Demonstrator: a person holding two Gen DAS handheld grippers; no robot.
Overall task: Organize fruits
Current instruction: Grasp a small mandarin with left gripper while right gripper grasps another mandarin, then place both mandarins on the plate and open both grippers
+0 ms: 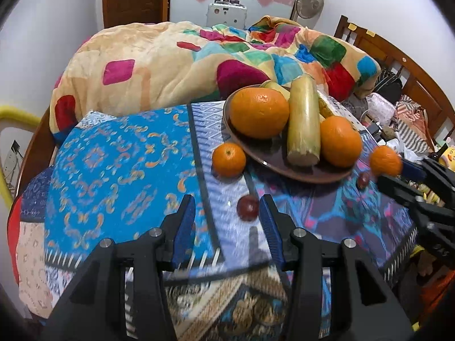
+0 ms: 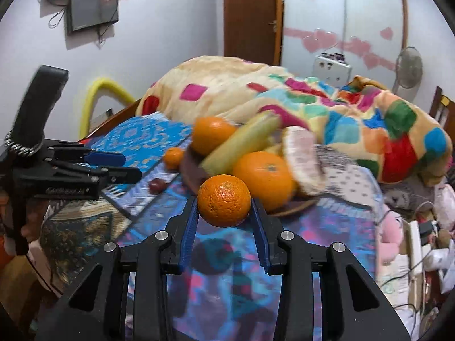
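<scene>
Right gripper point(image 2: 224, 213) has a small orange point(image 2: 224, 200) pinched between its blue pads point(image 2: 190, 228), one pad on each side. Fruit sits at the fingertips, lifted clear of the patterned cloth point(image 2: 227, 284), shadow visible below it. Jaws partly closed to the fruit's width.

Left gripper point(image 1: 227, 213): jaws about half open. Small dark red fruit point(image 1: 248, 207) sits on the cloth near the tips, just beside the right-hand pad point(image 1: 270, 227). Can't tell whether that pad touches it; the other pad is clearly apart from it. Not gripped.

Brown plate point(image 1: 298, 173) just beyond, on the cloth. It holds a large orange point(image 1: 258, 112), a second orange point(image 1: 339, 142) and a pale yellow-green stalk point(image 1: 303, 122) between them. Right wrist view also shows a pale peeled segment point(image 2: 304, 162) on the plate, blurred.

Another small orange point(image 1: 229, 159) lies on the cloth touching or just beside the plate's near-left rim. A second small dark red fruit point(image 1: 363, 180) lies near the plate's right side.

Colourful blanket point(image 1: 170, 65) heaped behind the plate.
</scene>
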